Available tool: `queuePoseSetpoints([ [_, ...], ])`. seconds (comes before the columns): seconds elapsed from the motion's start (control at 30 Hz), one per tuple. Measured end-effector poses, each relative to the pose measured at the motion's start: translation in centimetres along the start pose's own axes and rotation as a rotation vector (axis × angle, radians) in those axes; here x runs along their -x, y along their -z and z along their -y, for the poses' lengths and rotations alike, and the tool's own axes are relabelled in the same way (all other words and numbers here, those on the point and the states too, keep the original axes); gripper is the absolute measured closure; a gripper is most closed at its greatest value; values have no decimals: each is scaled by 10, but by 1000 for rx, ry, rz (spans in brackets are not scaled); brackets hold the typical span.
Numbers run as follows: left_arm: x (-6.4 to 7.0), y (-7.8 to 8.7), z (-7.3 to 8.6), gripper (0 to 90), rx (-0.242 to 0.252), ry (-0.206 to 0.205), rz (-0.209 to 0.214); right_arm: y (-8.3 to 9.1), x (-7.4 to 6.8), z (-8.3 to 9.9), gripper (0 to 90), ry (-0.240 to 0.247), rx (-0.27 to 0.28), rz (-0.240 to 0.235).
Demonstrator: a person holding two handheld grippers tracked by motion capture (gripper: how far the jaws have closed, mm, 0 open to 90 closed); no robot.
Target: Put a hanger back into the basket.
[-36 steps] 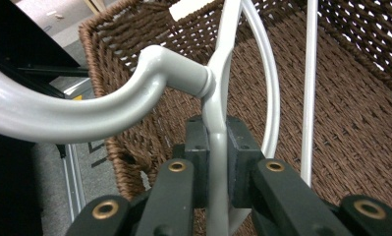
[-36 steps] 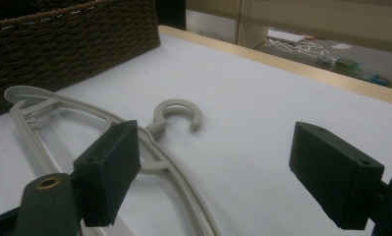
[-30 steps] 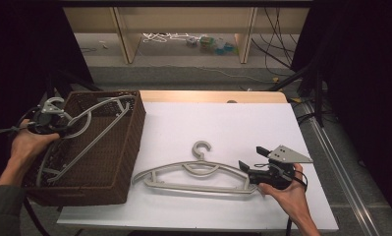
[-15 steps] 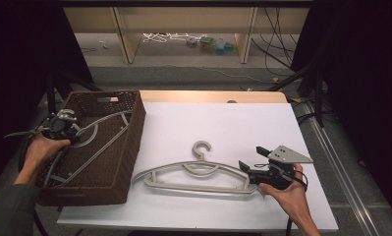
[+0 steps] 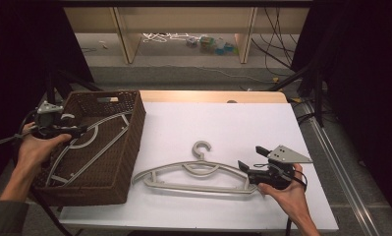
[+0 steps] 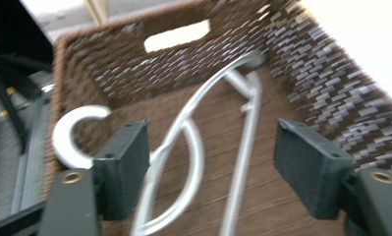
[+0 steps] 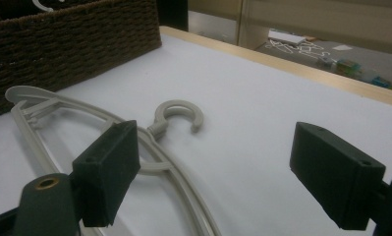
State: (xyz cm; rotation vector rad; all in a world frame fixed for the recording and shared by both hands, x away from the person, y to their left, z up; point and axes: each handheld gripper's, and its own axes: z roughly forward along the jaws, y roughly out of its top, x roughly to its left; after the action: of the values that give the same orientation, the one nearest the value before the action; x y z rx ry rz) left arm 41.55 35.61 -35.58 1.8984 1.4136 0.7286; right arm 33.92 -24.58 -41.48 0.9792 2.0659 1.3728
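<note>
A grey hanger (image 5: 107,119) lies slanted inside the brown wicker basket (image 5: 125,162) at the table's left. My left gripper (image 5: 80,129) hovers over the basket's left side and stands open. In the left gripper view, the grey hanger (image 6: 242,142) and its hook (image 6: 75,128) show beyond the gripper (image 6: 215,167), untouched. A beige hanger (image 5: 198,172) lies flat on the white table, hook pointing away from me. My right gripper (image 5: 251,158) stands open at that hanger's right end. In the right gripper view, the beige hanger (image 7: 176,115) runs under the left jaw of the gripper (image 7: 220,172).
The basket wall (image 7: 75,39) stands left of the beige hanger. The white table (image 5: 223,123) has a wooden strip along its far edge (image 5: 208,96). Beyond it, wooden shelving with cables (image 5: 159,37) stands on the floor. Black stands (image 5: 311,73) flank the table.
My left gripper has come right and toward me over the basket, and the grey hanger now lies lower inside it. The right gripper and beige hanger have not moved.
</note>
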Motion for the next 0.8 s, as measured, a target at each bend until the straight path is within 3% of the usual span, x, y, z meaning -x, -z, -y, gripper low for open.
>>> queuePoseSetpoints([
  [0.03, 3, 4, -1, 285, 4, -11, 8, 0, 0, 0, 198, 0, 0, 0],
  [0.07, 15, 9, -3, 262, 50, -8, 33, 0, 0, 0, 198, -1, 3, -1],
  [0.17, 27, 15, -5, 242, 88, -2, 66, 0, -2, -1, 196, -21, -5, -9],
  [0.27, 47, 24, -5, 214, 187, 39, 113, 0, -2, -1, 194, 3, 8, -4],
  [0.47, 78, 34, -2, 179, 330, 59, 178, 0, -4, -1, 172, -9, 12, -10],
  [0.67, 107, 34, 6, 164, 392, 44, 259, 0, -4, -2, 160, -3, 51, -5],
  [0.8, 125, 34, 13, 165, 405, 33, 297, 0, -5, -3, 160, -9, 66, -11],
])
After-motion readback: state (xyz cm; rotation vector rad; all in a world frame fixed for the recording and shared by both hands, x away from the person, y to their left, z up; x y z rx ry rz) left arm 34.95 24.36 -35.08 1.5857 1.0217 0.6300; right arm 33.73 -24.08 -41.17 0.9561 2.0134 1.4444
